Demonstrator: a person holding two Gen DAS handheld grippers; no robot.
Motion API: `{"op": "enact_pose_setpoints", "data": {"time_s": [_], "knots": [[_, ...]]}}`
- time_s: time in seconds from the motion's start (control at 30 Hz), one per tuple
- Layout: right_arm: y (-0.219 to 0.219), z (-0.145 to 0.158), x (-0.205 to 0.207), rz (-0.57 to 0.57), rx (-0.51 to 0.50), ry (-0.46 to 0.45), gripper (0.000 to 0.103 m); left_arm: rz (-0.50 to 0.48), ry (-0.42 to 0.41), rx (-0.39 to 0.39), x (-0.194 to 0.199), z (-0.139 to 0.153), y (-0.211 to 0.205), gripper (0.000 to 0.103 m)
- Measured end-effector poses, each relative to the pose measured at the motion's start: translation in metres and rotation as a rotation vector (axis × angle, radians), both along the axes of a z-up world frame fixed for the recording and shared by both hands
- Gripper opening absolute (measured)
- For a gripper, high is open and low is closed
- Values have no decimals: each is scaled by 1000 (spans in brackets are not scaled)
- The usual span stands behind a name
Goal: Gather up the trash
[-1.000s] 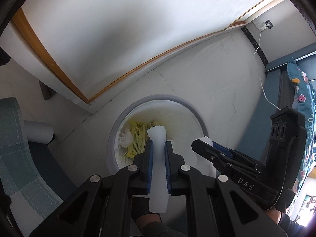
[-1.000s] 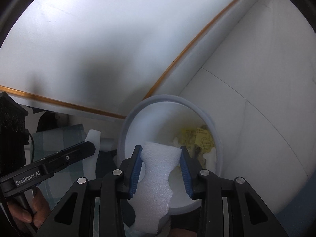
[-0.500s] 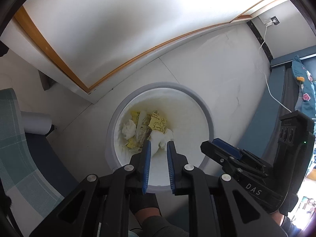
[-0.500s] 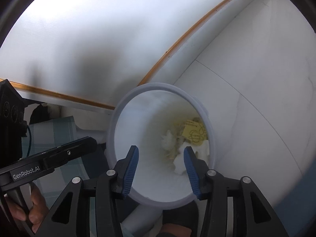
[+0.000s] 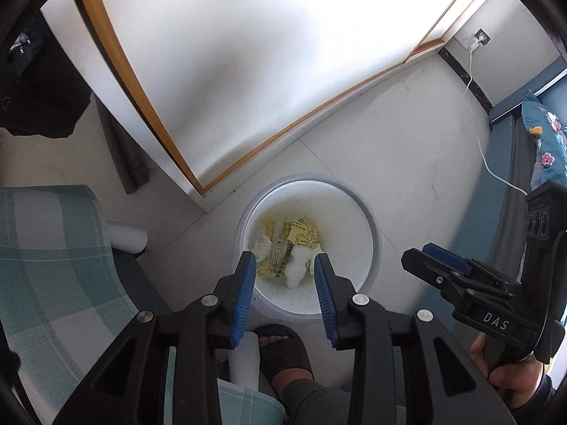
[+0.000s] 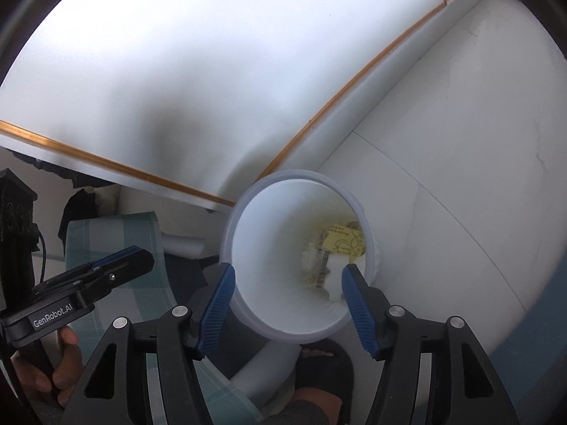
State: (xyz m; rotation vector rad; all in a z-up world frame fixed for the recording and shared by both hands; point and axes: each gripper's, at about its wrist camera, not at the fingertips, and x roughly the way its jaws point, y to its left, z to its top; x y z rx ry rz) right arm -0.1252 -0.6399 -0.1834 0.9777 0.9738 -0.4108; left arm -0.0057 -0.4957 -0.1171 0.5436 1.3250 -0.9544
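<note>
Smooth white plastic bin [image 5: 372, 226], faintly glossy at the rim, yellowed inside. Crinkly yellow printed wrappers [image 5: 301, 235] in there, shiny film by the look of it, plus crumpled white tissue [image 5: 262, 246] and matt, grainy white foam chunks [image 5: 296, 265]. Glossy pale floor tiles [image 5: 407, 134] with thin grout lines. Matt white wall panel [image 5: 248, 53] edged in varnished wood trim [image 5: 319, 106]. Soft woven checked cloth [image 5: 46, 255], green and white. Matt black plastic gripper arms, ribbed blue rubbery fingers [image 5: 244, 294], bright metal screw heads.
</note>
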Motion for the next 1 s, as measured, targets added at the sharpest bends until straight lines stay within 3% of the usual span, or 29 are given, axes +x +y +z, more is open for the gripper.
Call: {"op": "enact_pose_setpoints", "data": {"time_s": [0.17, 0.23, 0.47, 0.67, 1.0], "knots": [[4, 30, -7, 16, -44, -22, 65, 38, -62, -66, -4, 29, 14, 60], [5, 42, -10, 21, -60, -27, 67, 54, -82, -84, -5, 38, 19, 63], [13, 72, -19, 38, -98, -42, 76, 97, -110, -136, -5, 55, 34, 64], [23, 89, -24, 56, -123, -48, 83, 70, -151, -118, -9, 62, 40, 64], [28, 97, -24, 79, -145, -38, 85, 89, -141, -111, -6, 59, 45, 64]]}}
